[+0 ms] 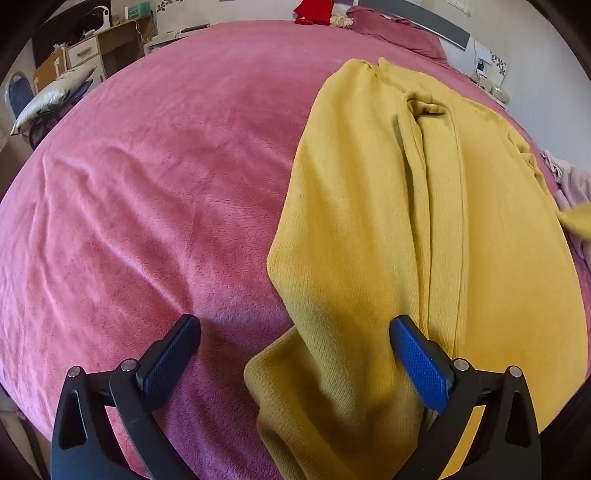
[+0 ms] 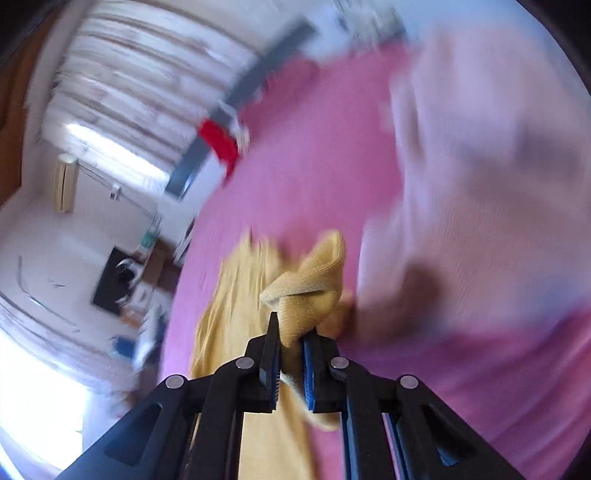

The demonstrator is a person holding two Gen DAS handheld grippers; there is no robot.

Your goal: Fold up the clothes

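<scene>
A mustard-yellow knit garment (image 1: 424, 229) lies lengthwise on the pink bedspread (image 1: 155, 177), with a fold ridge down its middle. My left gripper (image 1: 295, 332) is open just above the garment's near end; a folded cuff lies between its fingers. My right gripper (image 2: 291, 332) is shut on a bunched end of the same yellow garment (image 2: 314, 280) and holds it lifted above the bed. The right wrist view is strongly motion-blurred.
A pale lilac garment (image 2: 480, 166) lies on the bed to the right of the yellow one, also at the right edge of the left wrist view (image 1: 576, 184). A red item (image 1: 314, 11) and pillows sit at the headboard. A desk and chair (image 1: 55, 74) stand at the far left.
</scene>
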